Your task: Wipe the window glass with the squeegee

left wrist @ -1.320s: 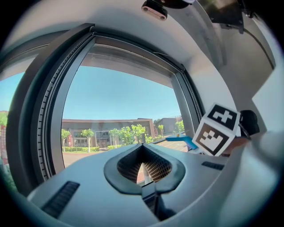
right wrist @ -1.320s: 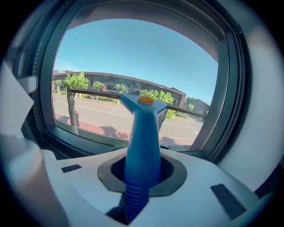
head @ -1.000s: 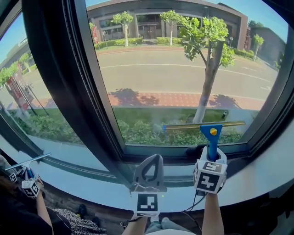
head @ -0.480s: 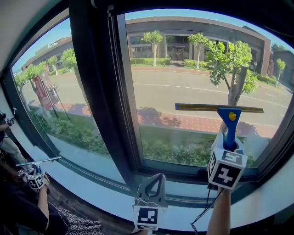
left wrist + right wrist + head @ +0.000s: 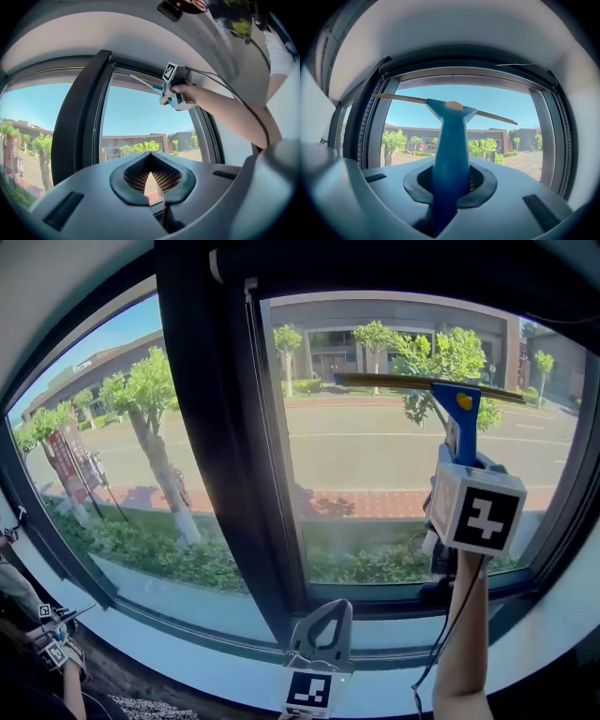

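Right gripper view shows my right gripper clamped on the blue squeegee handle. Its blade extends above the jaws, high across the window glass. My left gripper is pressed together, empty, well below the squeegee.

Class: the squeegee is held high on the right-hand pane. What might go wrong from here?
1. The squeegee blade sits close under the top of the window frame; pushing higher might knock it against the frame.
2. The right gripper clamps only the handle's lower end, and the blade looks slanted; it may twist and leave streaks on the glass.
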Action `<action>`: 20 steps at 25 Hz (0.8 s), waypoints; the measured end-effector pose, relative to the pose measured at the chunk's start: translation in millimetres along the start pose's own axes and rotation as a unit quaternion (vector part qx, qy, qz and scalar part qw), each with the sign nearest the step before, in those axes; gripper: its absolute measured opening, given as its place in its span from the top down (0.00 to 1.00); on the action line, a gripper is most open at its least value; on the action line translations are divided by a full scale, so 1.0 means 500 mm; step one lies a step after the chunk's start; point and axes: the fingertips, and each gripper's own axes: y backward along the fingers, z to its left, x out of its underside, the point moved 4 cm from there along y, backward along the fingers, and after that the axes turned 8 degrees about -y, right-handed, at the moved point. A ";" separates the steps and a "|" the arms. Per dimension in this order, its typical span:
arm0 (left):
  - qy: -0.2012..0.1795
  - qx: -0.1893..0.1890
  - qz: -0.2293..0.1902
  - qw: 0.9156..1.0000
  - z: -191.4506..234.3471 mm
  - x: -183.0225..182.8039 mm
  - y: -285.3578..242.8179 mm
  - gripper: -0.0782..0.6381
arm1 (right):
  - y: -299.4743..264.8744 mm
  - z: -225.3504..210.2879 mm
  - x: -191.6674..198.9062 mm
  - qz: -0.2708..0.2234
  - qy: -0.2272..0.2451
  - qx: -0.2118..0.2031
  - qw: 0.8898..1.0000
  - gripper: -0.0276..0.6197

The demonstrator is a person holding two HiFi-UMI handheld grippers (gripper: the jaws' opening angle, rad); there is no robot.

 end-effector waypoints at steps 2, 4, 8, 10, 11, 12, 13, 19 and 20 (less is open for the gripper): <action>0.000 0.013 -0.017 1.000 0.030 -0.020 0.015 0.90 | -0.013 0.026 -0.048 -0.014 -0.002 0.015 1.000 0.85; -0.003 0.022 -0.026 0.999 0.058 -0.027 0.029 0.90 | -0.023 0.049 -0.085 -0.022 0.006 0.034 0.999 0.85; -0.001 0.038 -0.027 0.999 0.101 -0.021 0.042 0.90 | -0.041 0.108 -0.130 -0.031 0.008 0.040 0.999 0.85; -0.006 0.046 -0.034 0.998 0.110 -0.025 0.041 0.90 | -0.048 0.122 -0.138 -0.027 0.024 0.066 0.997 0.85; -0.009 0.049 -0.038 0.998 0.111 -0.028 0.041 0.90 | -0.049 0.122 -0.139 -0.021 0.033 0.087 0.995 0.85; -0.013 0.051 -0.042 0.998 0.112 -0.033 0.042 0.90 | -0.047 0.122 -0.140 -0.015 0.042 0.108 0.993 0.85; -0.016 0.050 -0.046 0.998 0.112 -0.037 0.044 0.90 | -0.045 0.123 -0.141 -0.012 0.050 0.123 0.991 0.85; -0.021 0.038 -0.069 0.997 0.126 -0.064 0.052 0.90 | -0.066 0.153 -0.165 -0.028 0.073 0.146 0.986 0.85; -0.007 0.029 -0.069 0.997 0.134 -0.063 0.056 0.90 | -0.072 0.158 -0.169 -0.029 0.070 0.144 0.987 0.85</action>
